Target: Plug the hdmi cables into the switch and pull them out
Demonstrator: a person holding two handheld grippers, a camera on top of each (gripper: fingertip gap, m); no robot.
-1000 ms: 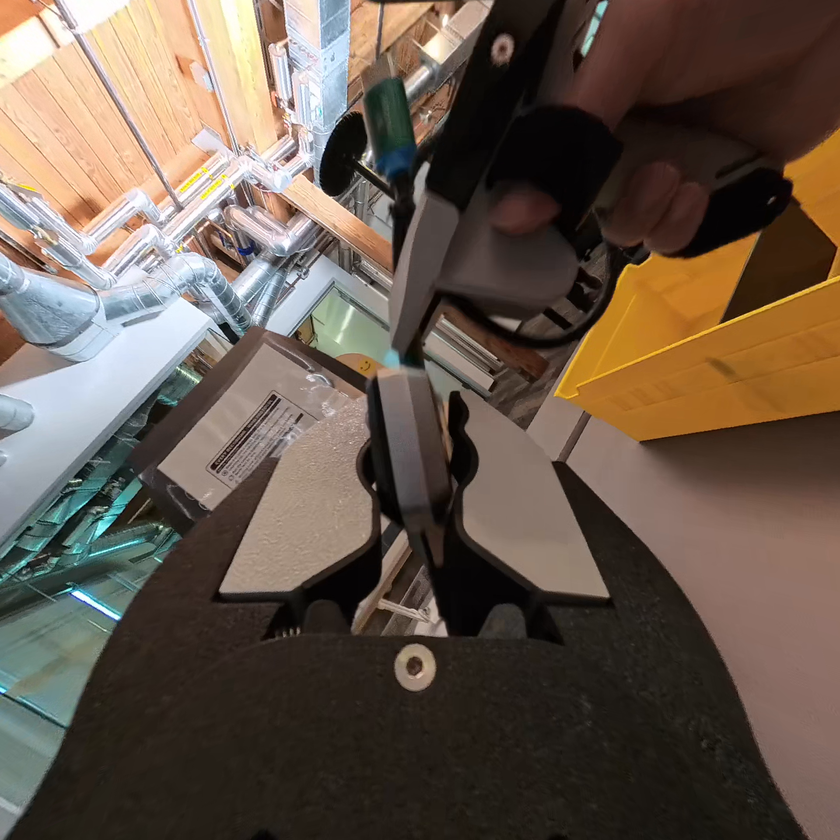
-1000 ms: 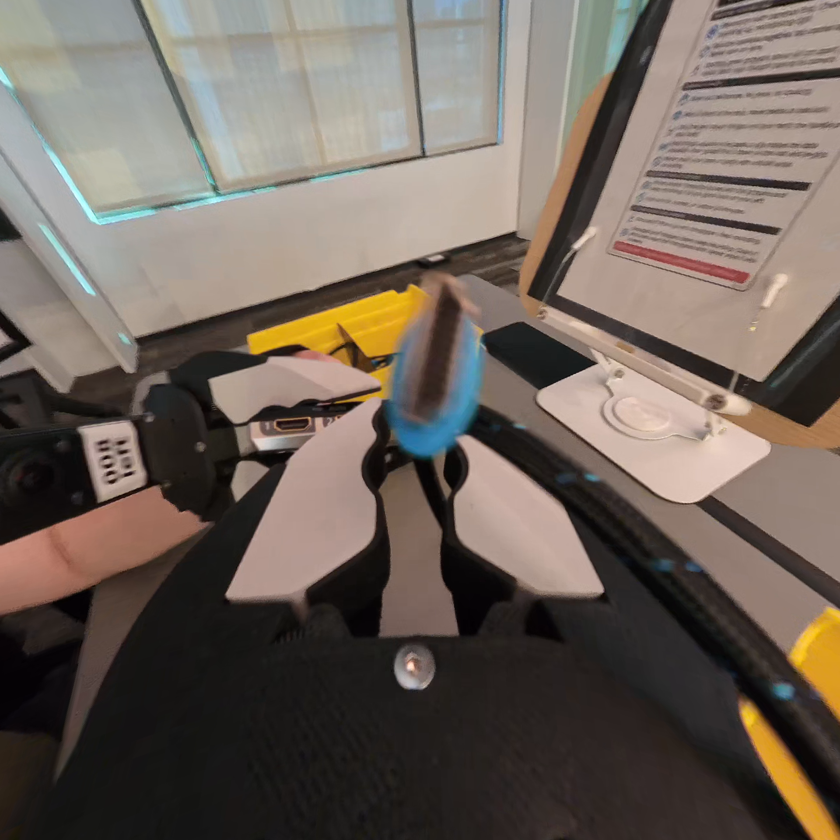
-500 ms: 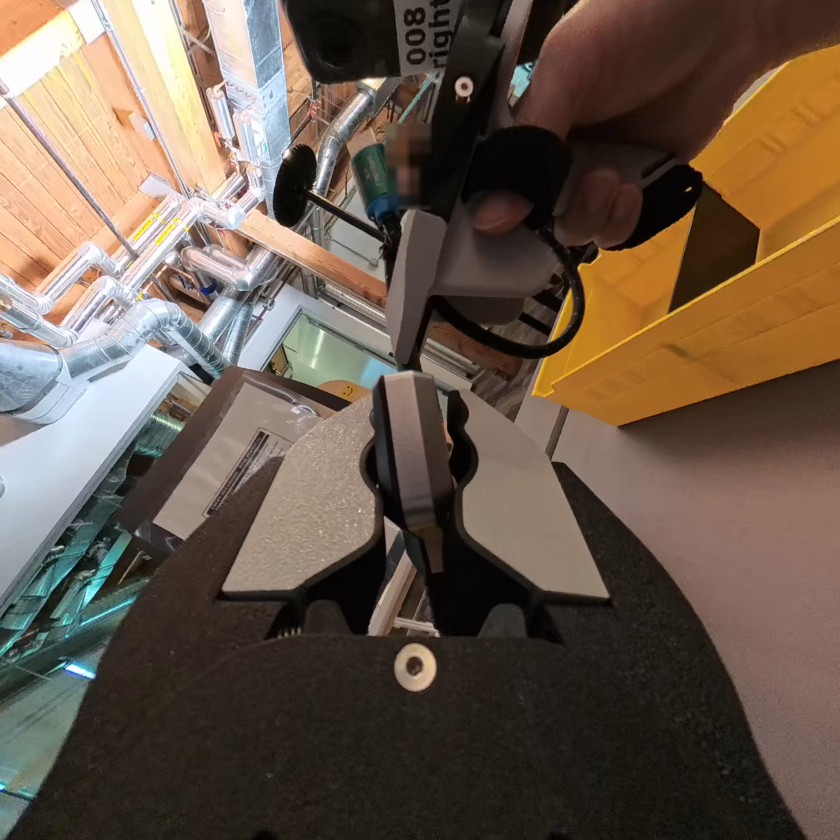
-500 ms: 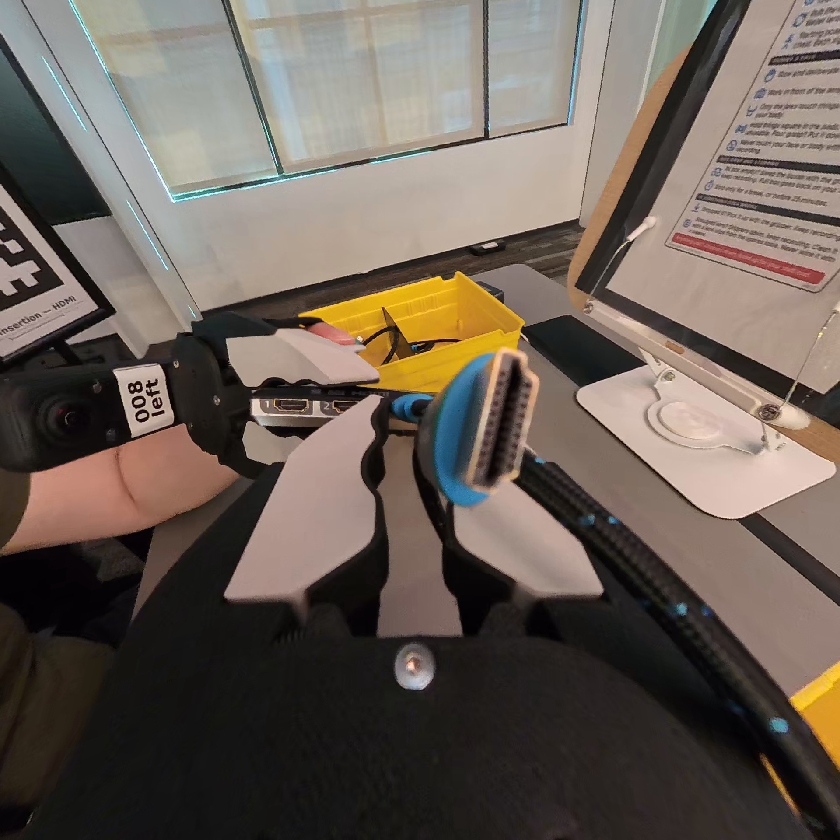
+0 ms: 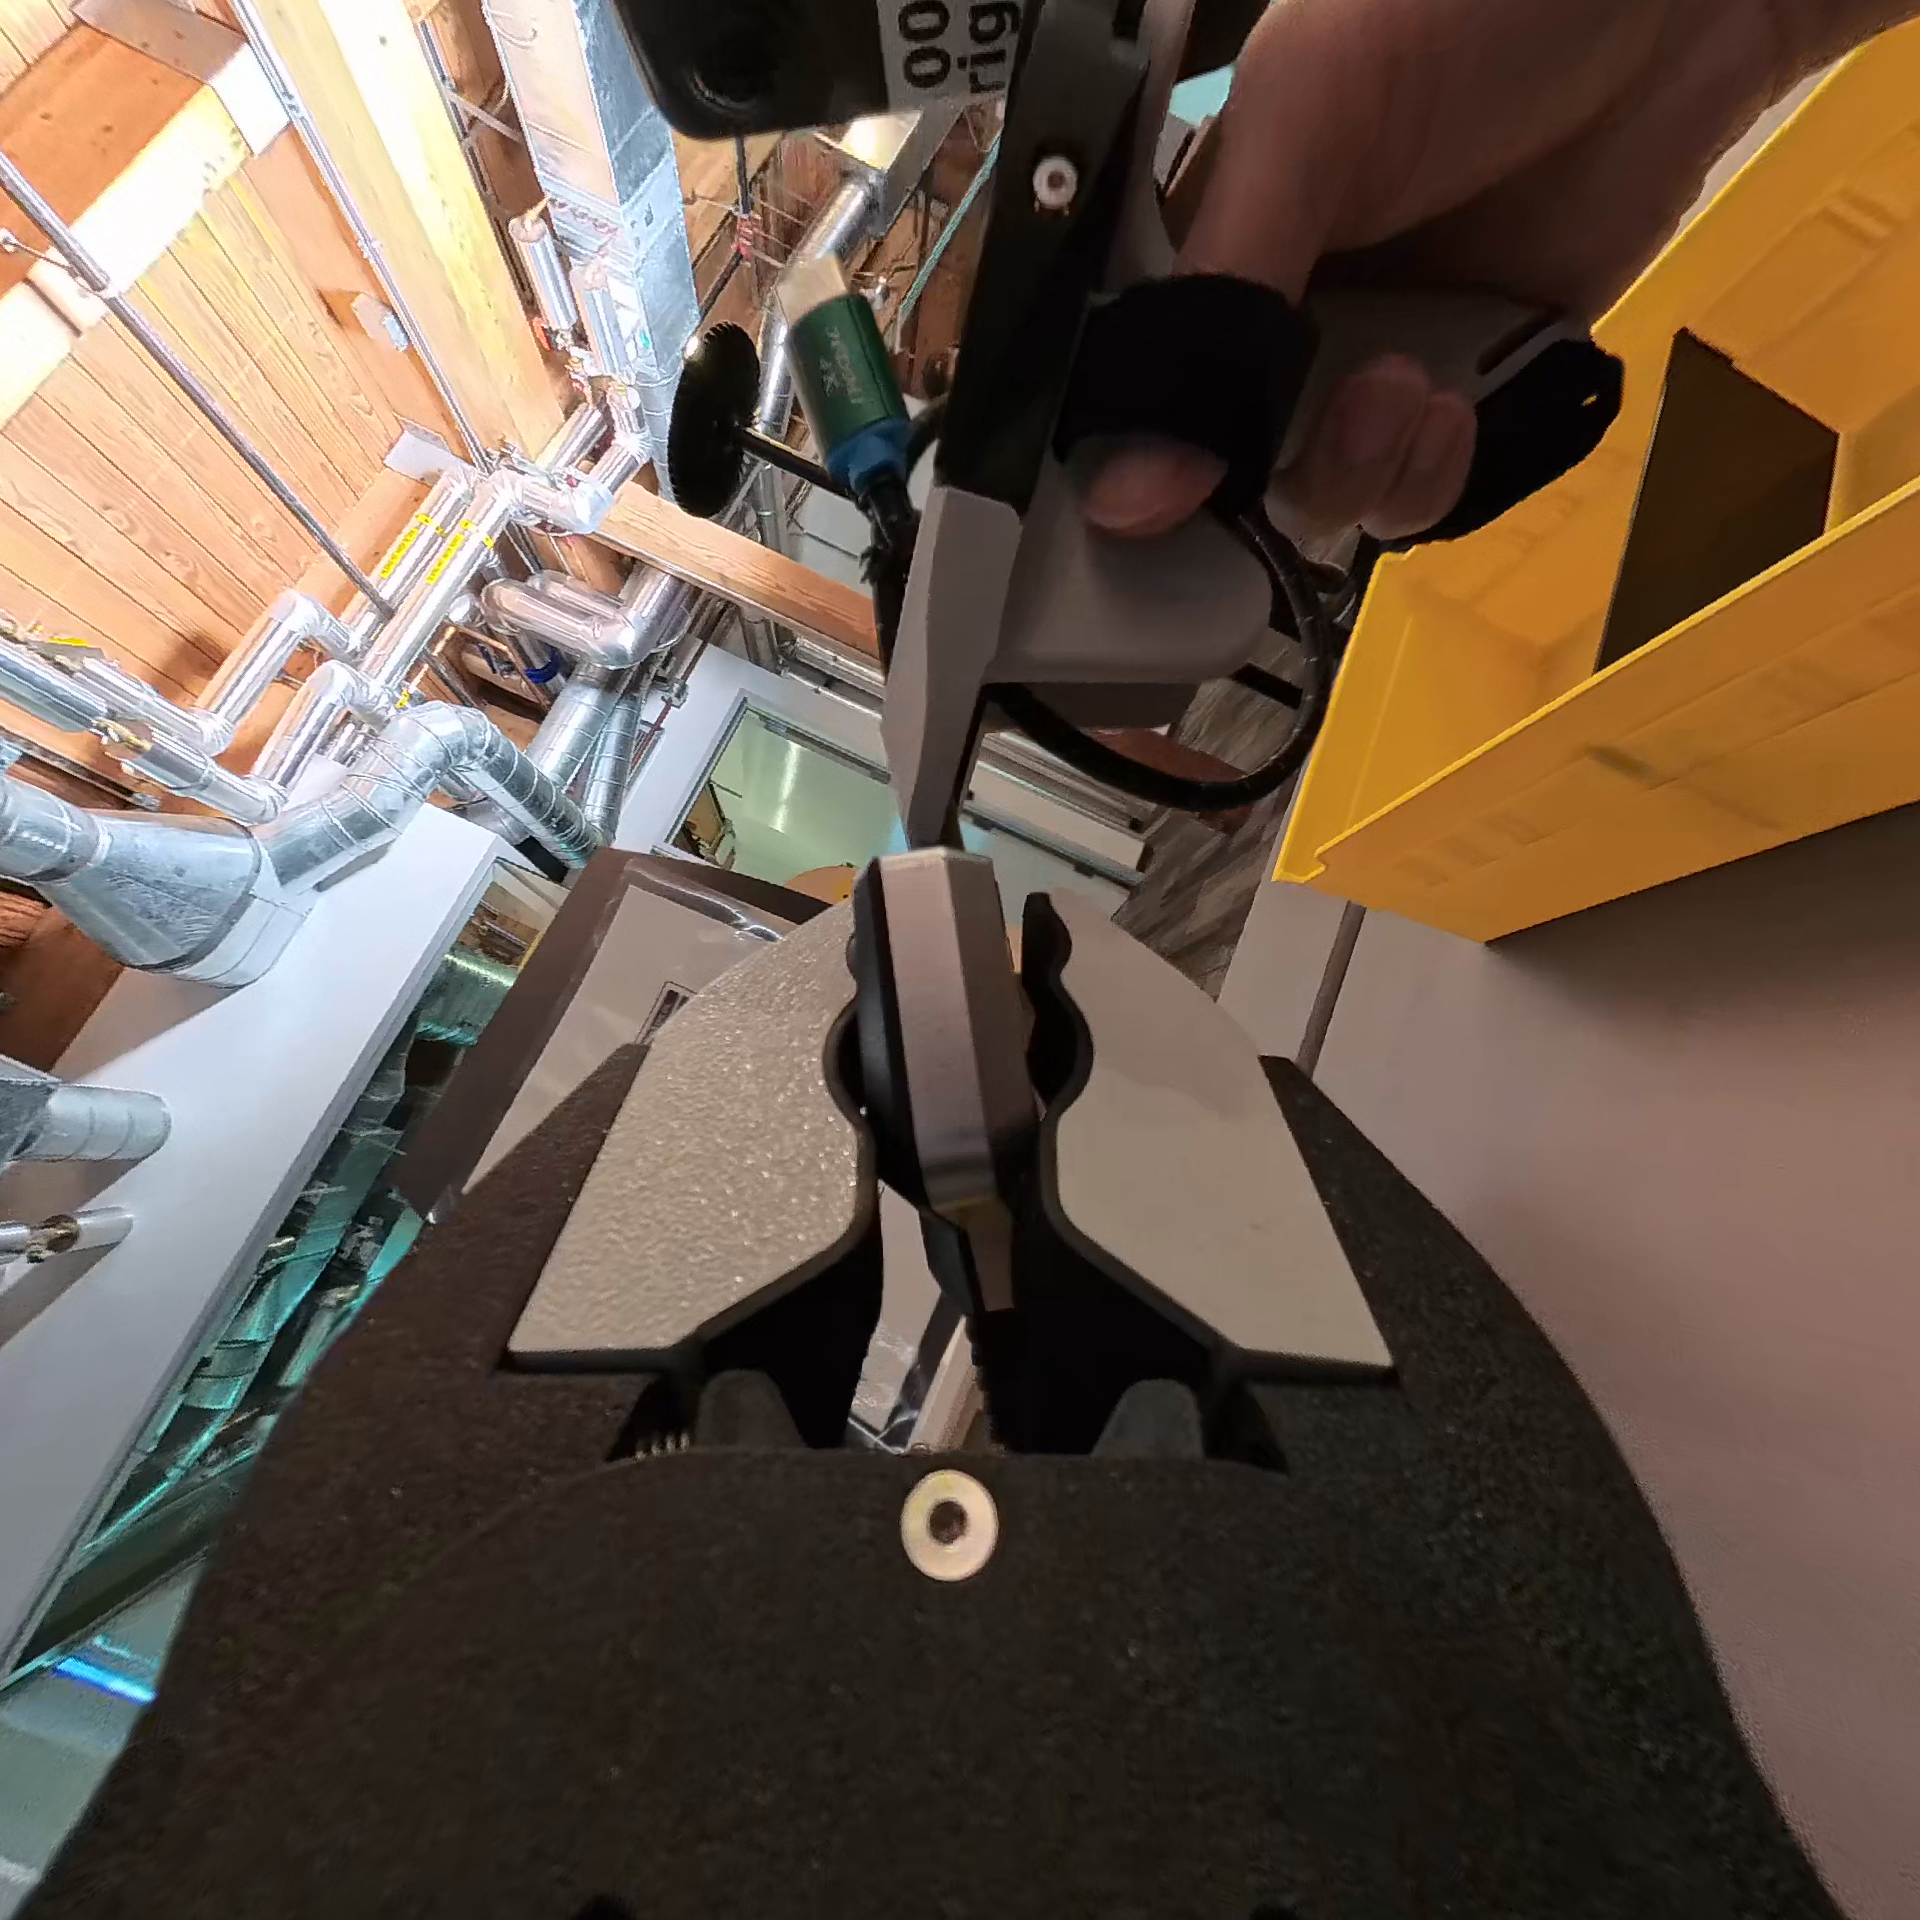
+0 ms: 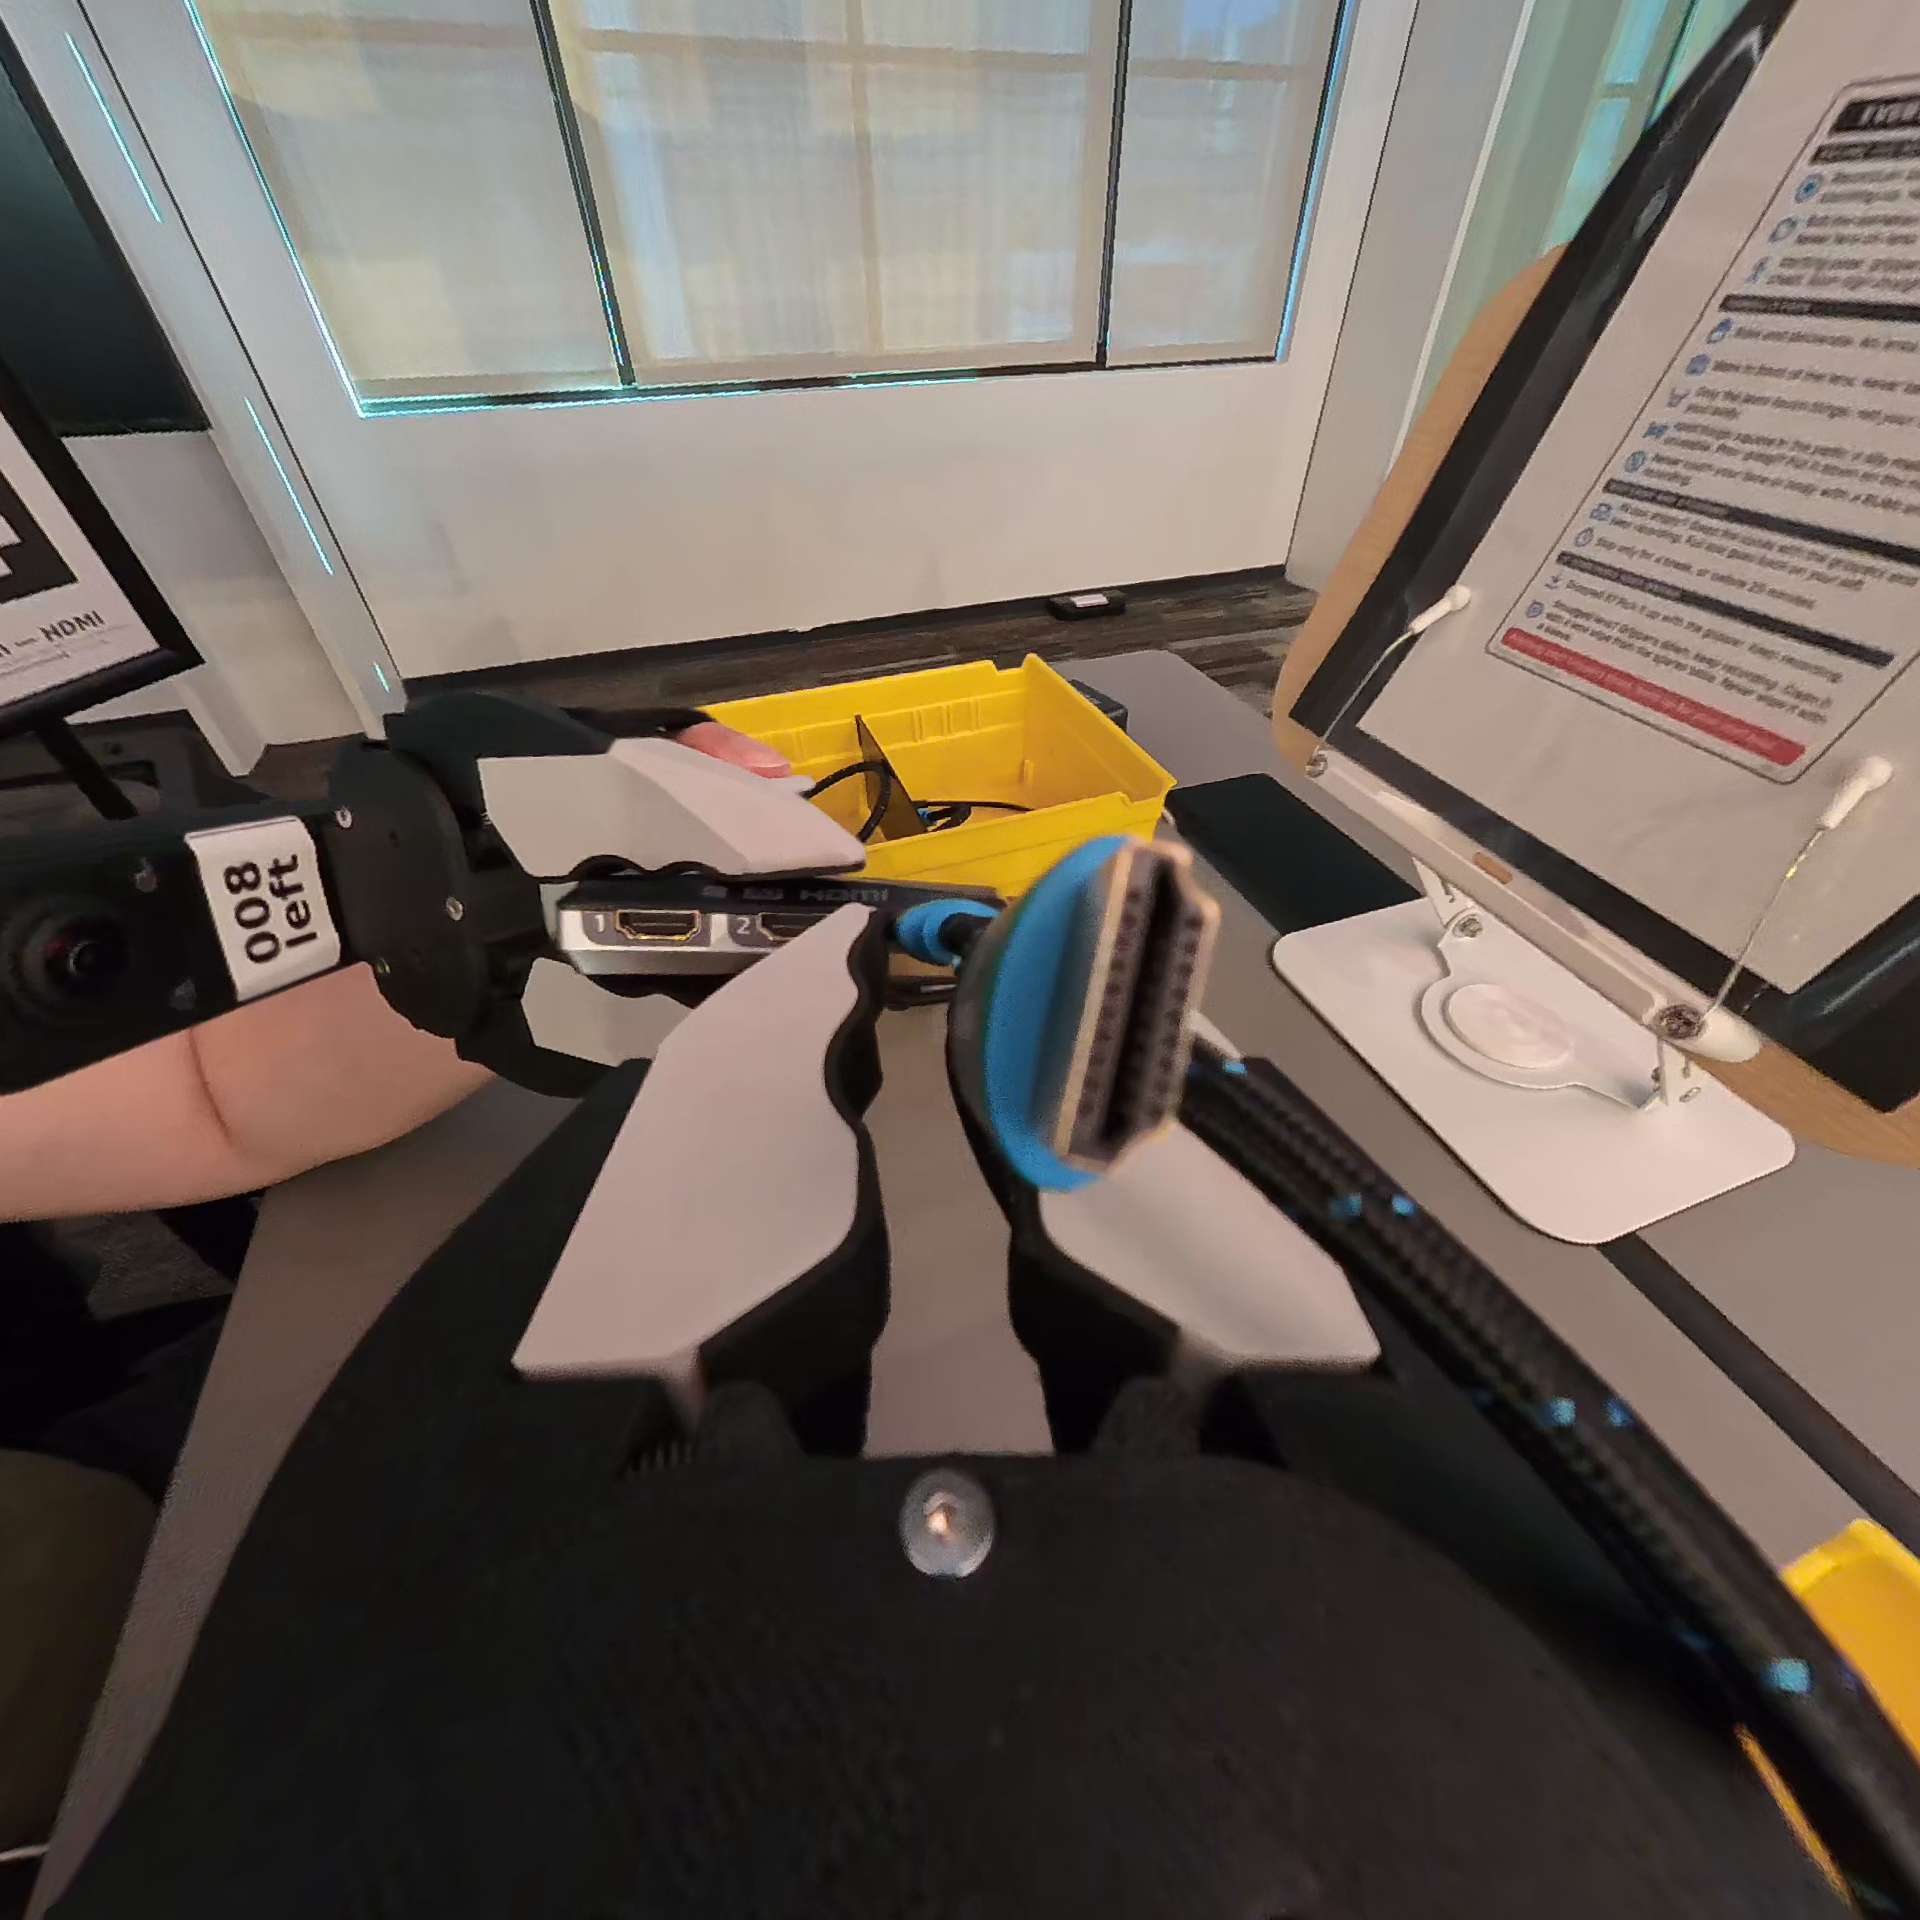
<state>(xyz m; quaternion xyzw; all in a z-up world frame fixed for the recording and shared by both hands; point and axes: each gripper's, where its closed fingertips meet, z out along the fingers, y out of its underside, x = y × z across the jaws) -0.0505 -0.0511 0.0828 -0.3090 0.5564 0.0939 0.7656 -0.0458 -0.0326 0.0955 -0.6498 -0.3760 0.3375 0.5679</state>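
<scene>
My left gripper (image 5: 935,909) is shut on the black HDMI switch (image 5: 945,1039), seen edge-on between its fingers. In the right wrist view the switch (image 6: 644,925) shows two empty ports facing me, held level by the left gripper (image 6: 810,894). My right gripper (image 6: 928,935) is closed to a narrow gap on a blue-collared HDMI plug (image 6: 920,928) at the switch's right end; the grip is mostly hidden. The braided cable (image 6: 1455,1330) loops back, and its free plug (image 6: 1127,997) points at the camera. From the left wrist view, the right gripper (image 5: 935,821) touches the switch's top, with the free plug (image 5: 847,384) behind it.
A yellow bin (image 6: 966,758) with black cables stands behind the switch; it also shows in the left wrist view (image 5: 1610,727). A framed sign on a white stand (image 6: 1538,1091) is at the right, a black pad (image 6: 1268,852) beside it. Another yellow bin corner (image 6: 1849,1621) is near right. The tips of both grippers are at nearly the same place.
The free plug swung from in front of the right camera's middle to the right and steadied. The switch and left gripper came closer to the right gripper. The left gripper kept its hold.
</scene>
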